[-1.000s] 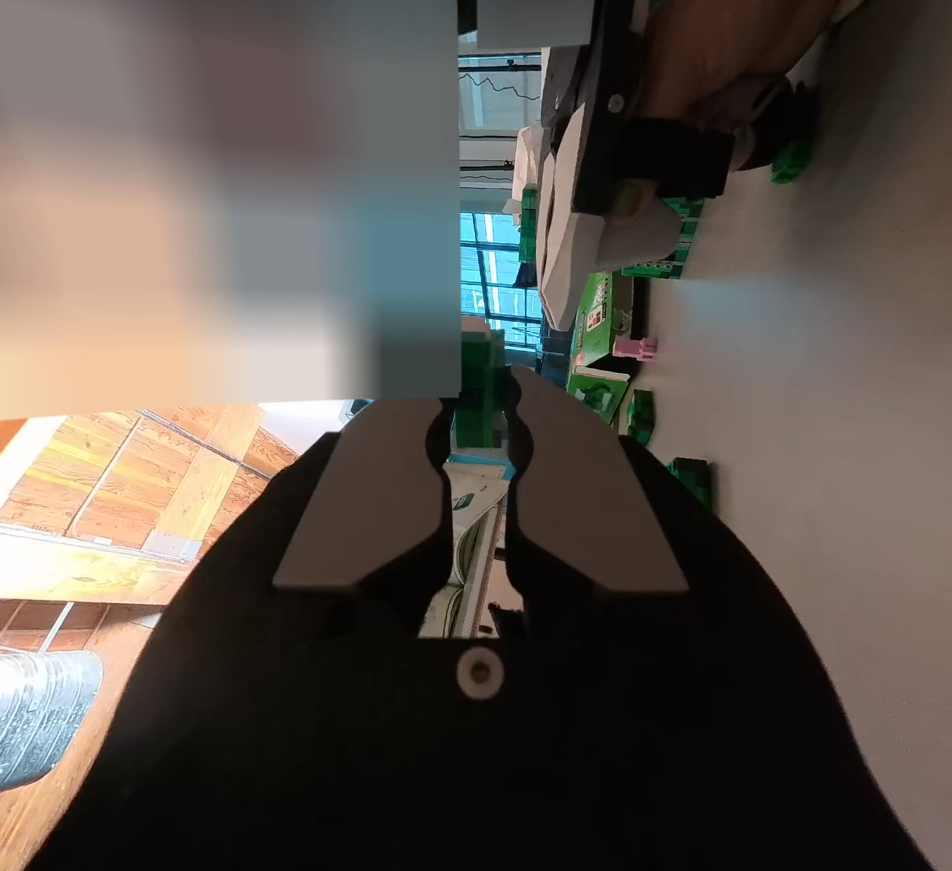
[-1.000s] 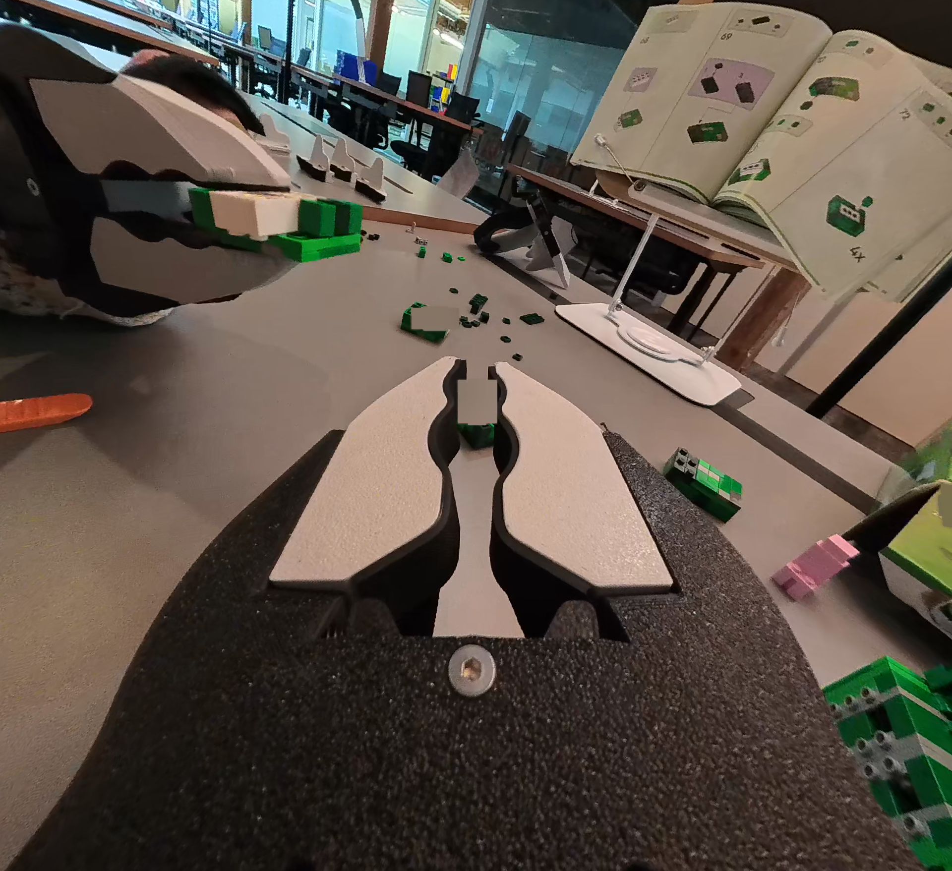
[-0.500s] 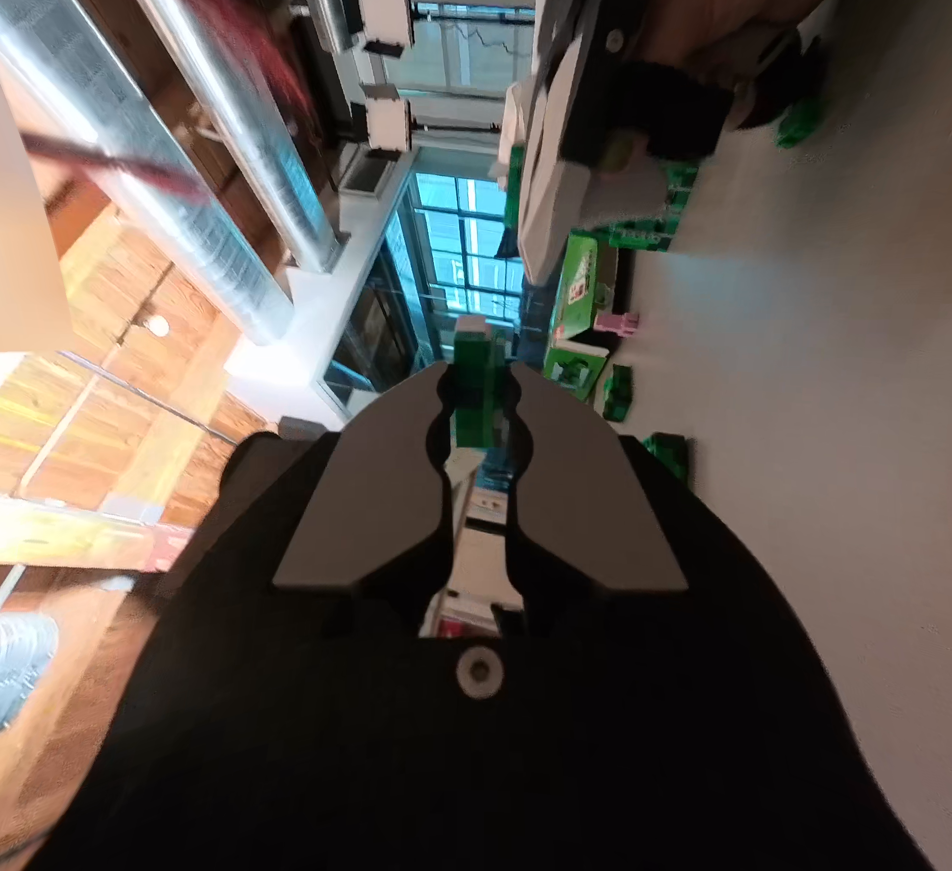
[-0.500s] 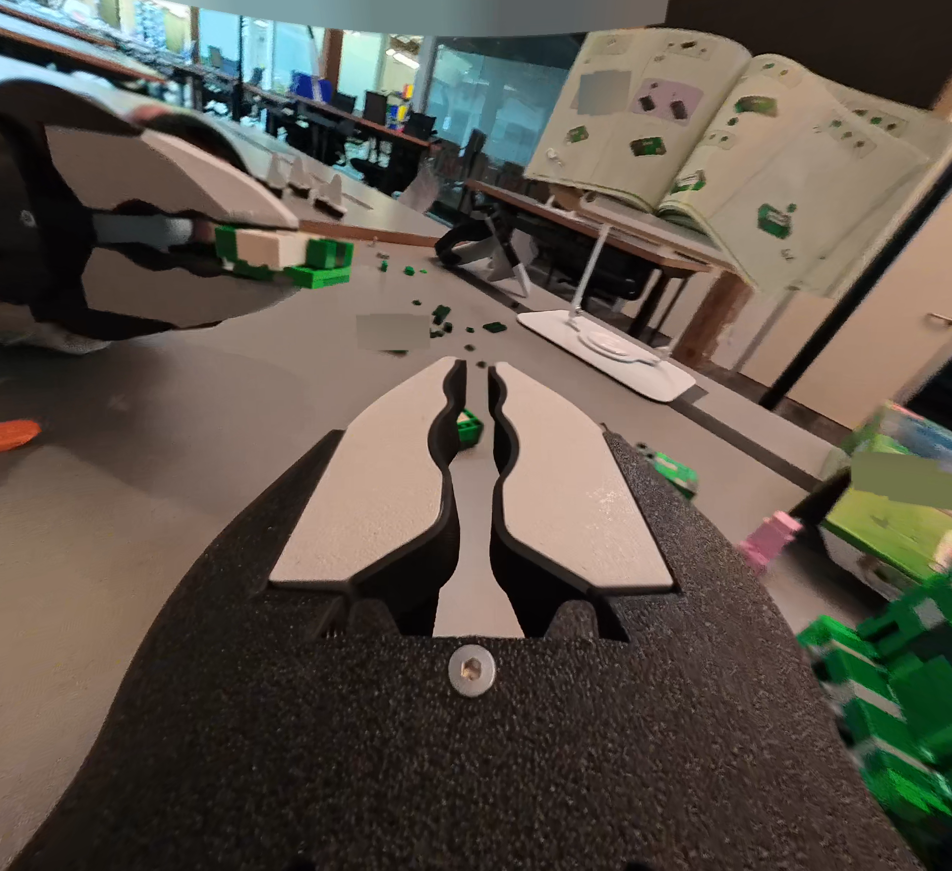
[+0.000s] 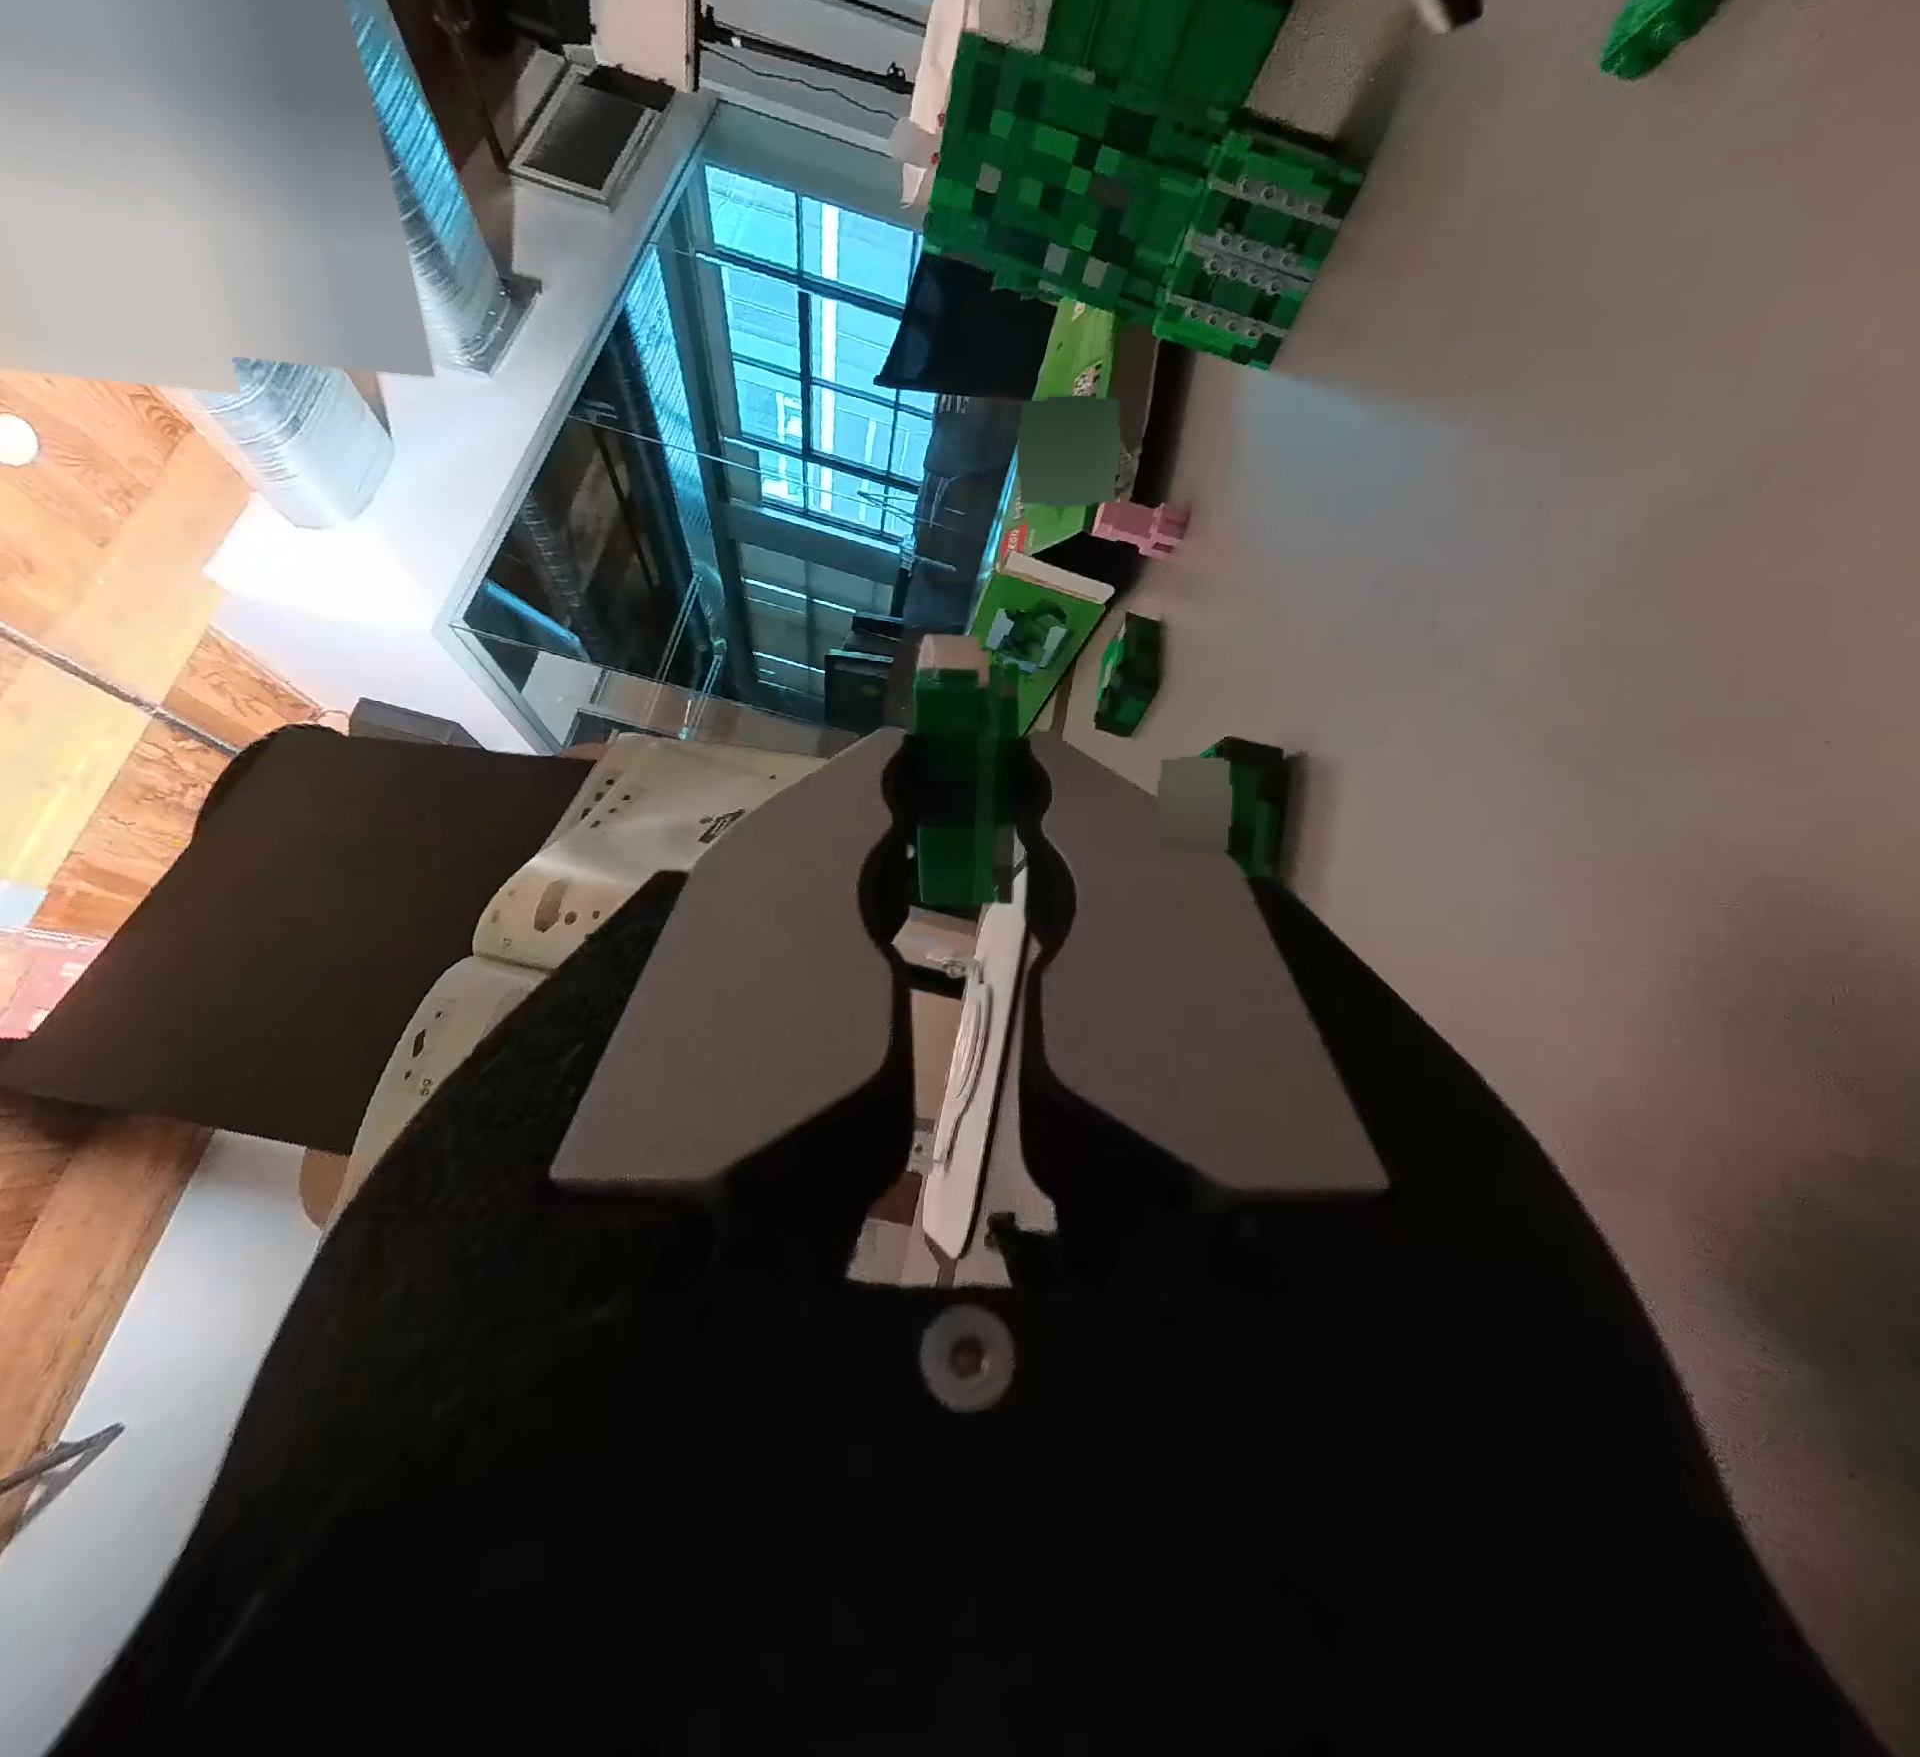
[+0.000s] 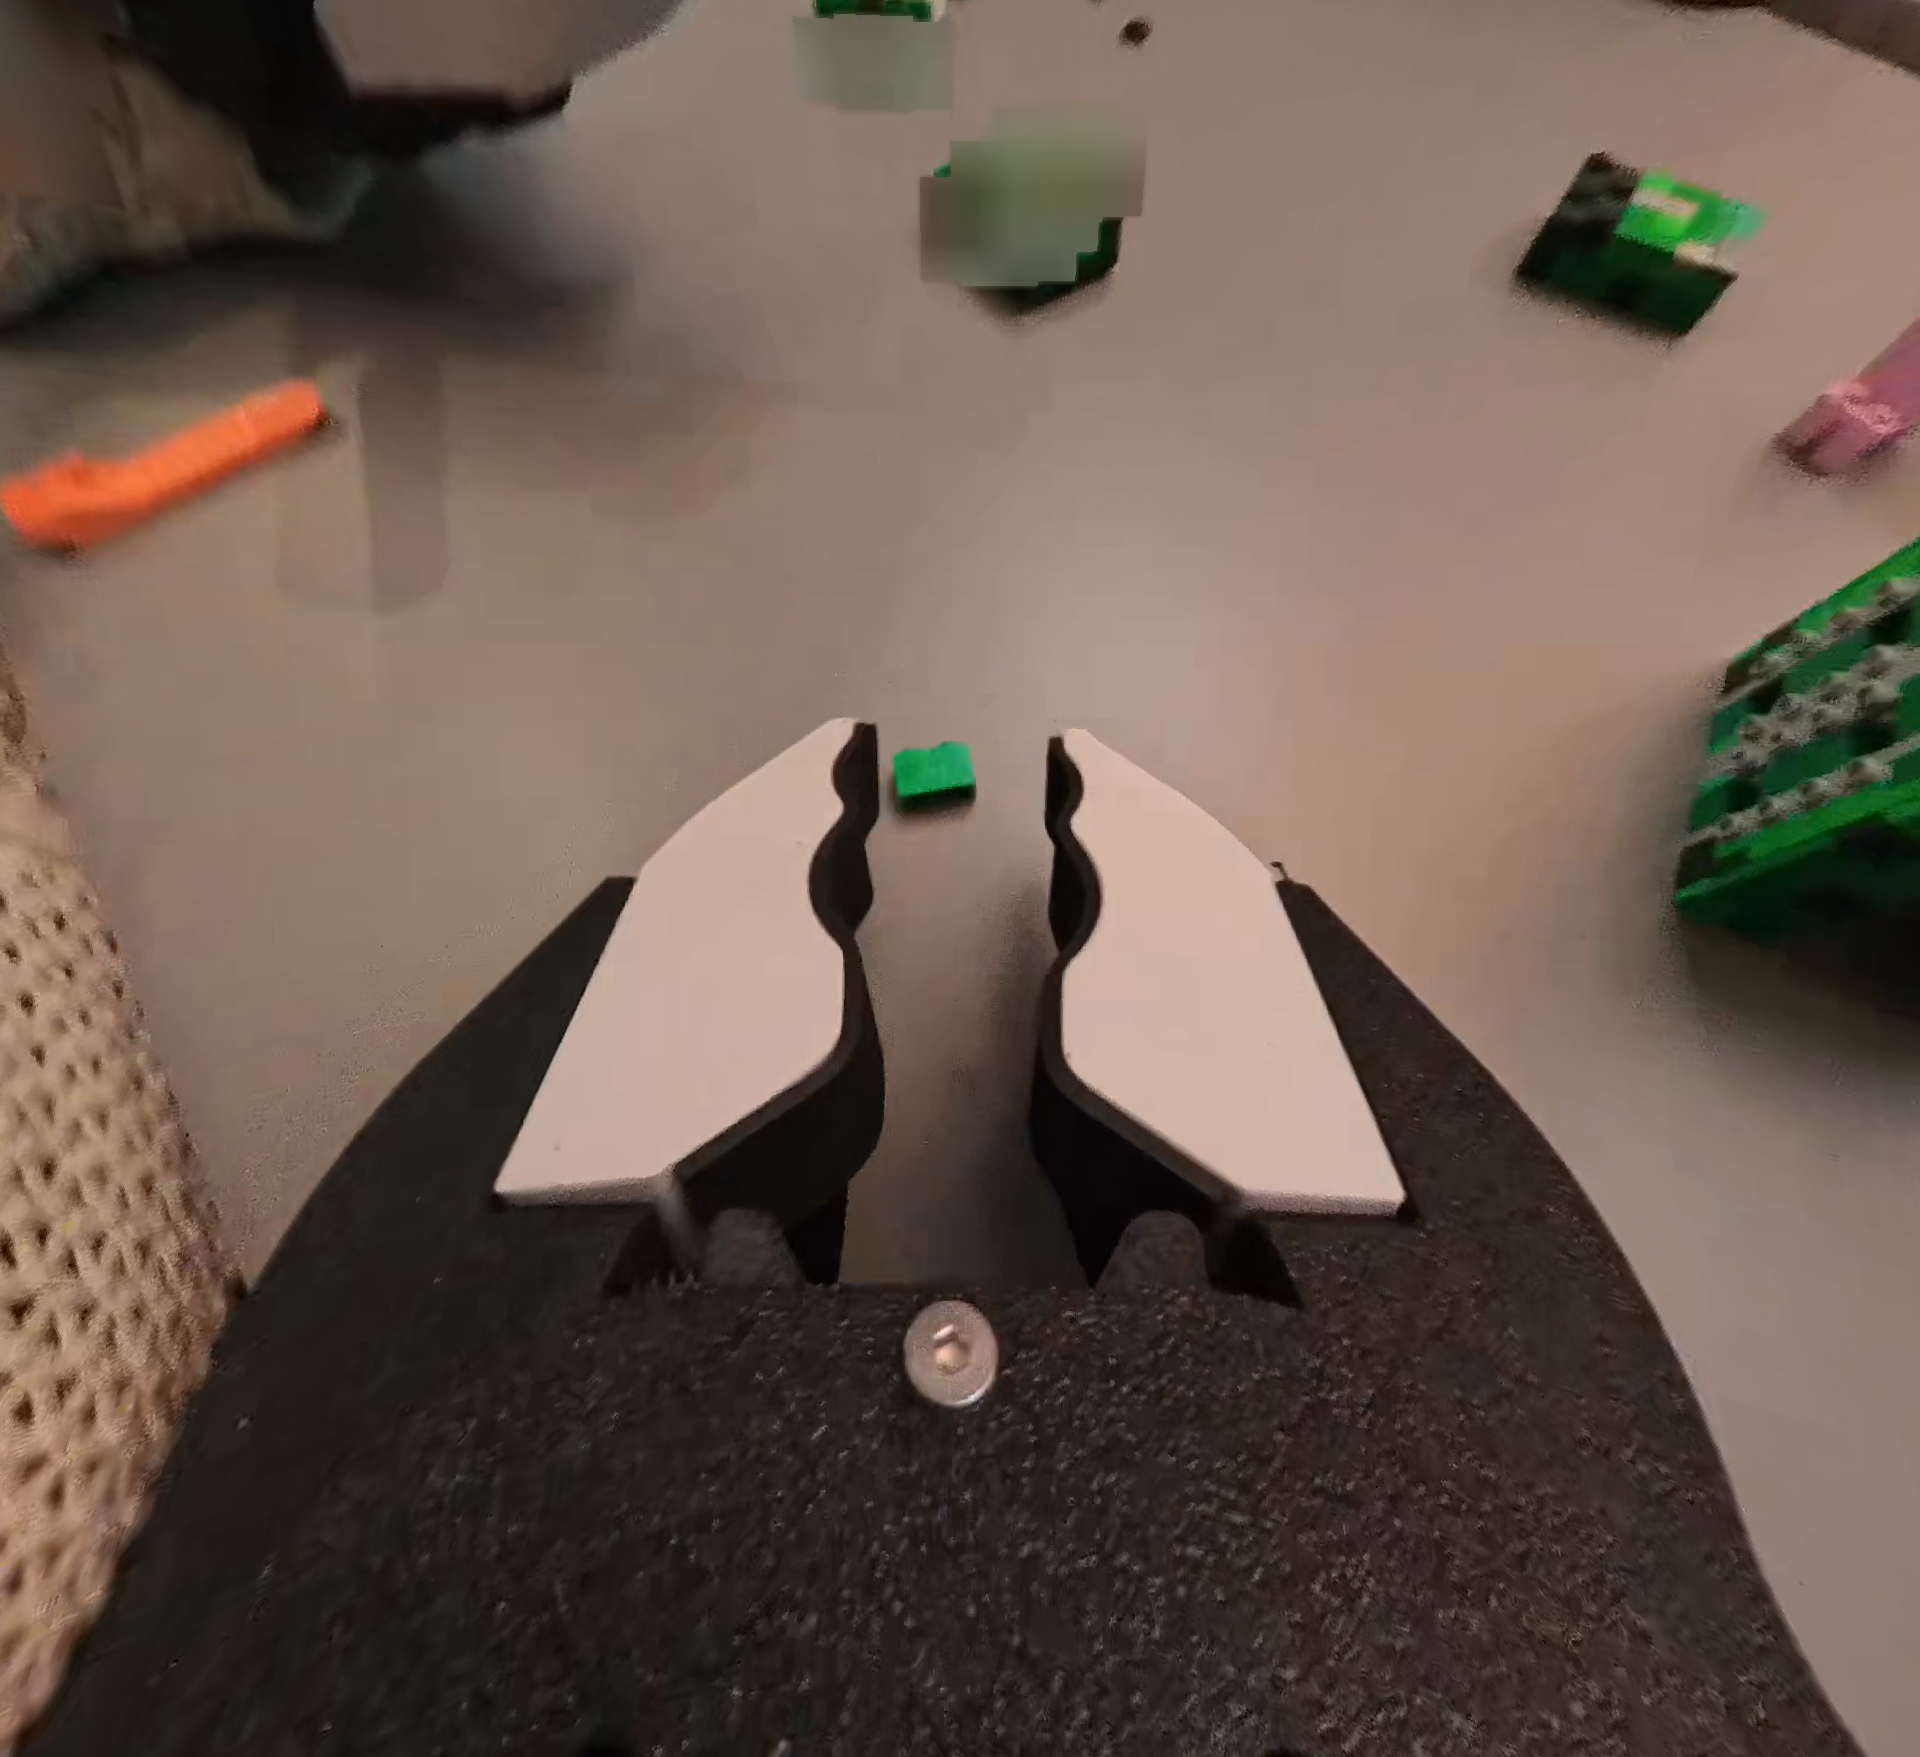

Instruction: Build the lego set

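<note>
1. Two views show a grey matte surface (image 6: 1039, 564) scattered with plastic bricks. In the right wrist view, a large studded green build (image 6: 1818, 772) sits at 3 o'clock, partly cut off by the edge.
2. Right tongs (image 6: 961, 741): released, pale flat fingers with wavy black inner edges spread apart and tilted down at the surface.
3. Left tongs (image 5: 961, 751): clenched on a small green brick stack (image 5: 956, 803) with a pale cap, held off the surface with its long axis running out along the fingers.
4. An orange flat tool (image 6: 156, 471) lies at 9 o'clock in the right wrist view; a pink piece (image 6: 1860, 419) lies at 3 o'clock.
5. The key relation: a tiny bright green brick (image 6: 933, 777) lies on the surface between the right fingertips, closer to the 9 o'clock finger, long axis across the gap. The right tongs are much the nearer; closing likely needs a slight shift toward 9 o'clock.
</note>
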### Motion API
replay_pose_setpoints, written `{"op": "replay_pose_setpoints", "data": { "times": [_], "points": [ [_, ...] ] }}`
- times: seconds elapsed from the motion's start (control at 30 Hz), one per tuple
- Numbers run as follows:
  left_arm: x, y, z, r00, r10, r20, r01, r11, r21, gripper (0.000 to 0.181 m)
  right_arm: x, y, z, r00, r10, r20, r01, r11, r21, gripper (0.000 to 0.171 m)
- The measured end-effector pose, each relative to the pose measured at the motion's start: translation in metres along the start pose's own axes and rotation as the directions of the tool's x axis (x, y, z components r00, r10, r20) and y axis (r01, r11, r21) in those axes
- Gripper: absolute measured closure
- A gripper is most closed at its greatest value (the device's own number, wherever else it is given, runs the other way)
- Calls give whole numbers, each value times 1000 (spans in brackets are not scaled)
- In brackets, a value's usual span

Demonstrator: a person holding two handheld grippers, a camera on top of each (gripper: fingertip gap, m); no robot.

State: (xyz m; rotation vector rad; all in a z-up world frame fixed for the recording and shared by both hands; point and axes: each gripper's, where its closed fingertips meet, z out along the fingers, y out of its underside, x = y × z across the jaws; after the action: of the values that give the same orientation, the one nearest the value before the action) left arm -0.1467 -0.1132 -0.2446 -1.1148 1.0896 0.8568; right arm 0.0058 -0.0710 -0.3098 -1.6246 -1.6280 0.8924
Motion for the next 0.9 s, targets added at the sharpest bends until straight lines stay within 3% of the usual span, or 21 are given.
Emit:
{"op": "replay_pose_setpoints", "data": {
  "times": [0.33,0.43,0.53,0.73,0.9],
  "points": [
    [5,-6,-5,996,-77,-36,79,996,36,165,-8,15,16,990,-90,110,104,986,-133,143],
    [6,-9,-5,997,-63,-39,65,997,45,165,-12,13,19,986,-120,119,135,983,-127,155],
    [9,-11,-4,998,-40,-50,43,998,45,165,-13,12,20,984,-127,124,143,982,-126,155],
    [5,-9,-4,1000,-12,-21,13,1000,26,165,-9,-12,26,984,-164,63,165,986,-12,156],
    [-5,14,-5,999,50,21,-48,996,-71,165,-8,-46,58,980,-187,74,184,982,46,155]
  ]
}}
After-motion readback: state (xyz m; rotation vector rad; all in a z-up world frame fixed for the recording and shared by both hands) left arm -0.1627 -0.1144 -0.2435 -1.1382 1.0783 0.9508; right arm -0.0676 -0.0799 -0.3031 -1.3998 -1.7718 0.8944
